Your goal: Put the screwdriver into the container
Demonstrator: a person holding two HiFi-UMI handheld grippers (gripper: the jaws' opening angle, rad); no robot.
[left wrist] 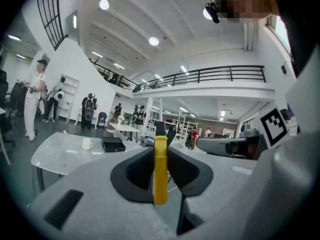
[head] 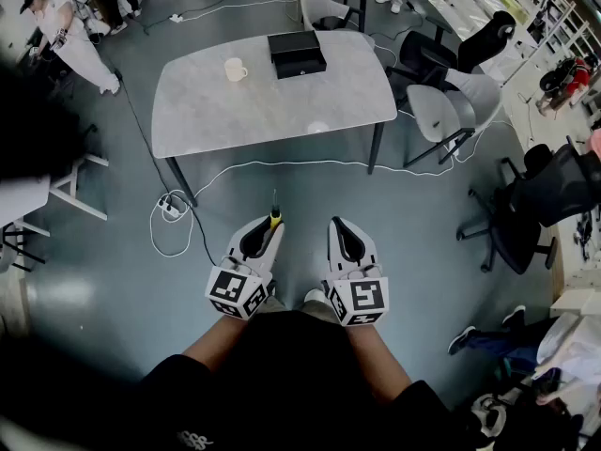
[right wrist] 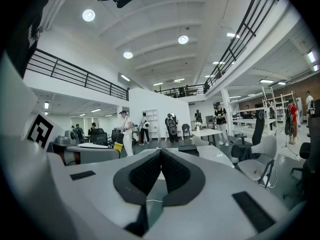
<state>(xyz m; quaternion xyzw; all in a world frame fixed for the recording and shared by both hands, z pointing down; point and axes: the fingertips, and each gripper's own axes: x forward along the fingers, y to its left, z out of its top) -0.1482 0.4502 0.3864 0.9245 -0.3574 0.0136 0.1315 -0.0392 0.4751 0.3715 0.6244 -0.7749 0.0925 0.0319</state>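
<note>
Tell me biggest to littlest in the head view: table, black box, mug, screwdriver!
1. Table
2. Black box
3. Mug and screwdriver: unsure, since the screwdriver is nearer and partly hidden in the left gripper.

The screwdriver shows only a yellow end and thin shaft past the left gripper, the rest hidden between the jaws; the container is too small to show its inside.
</note>
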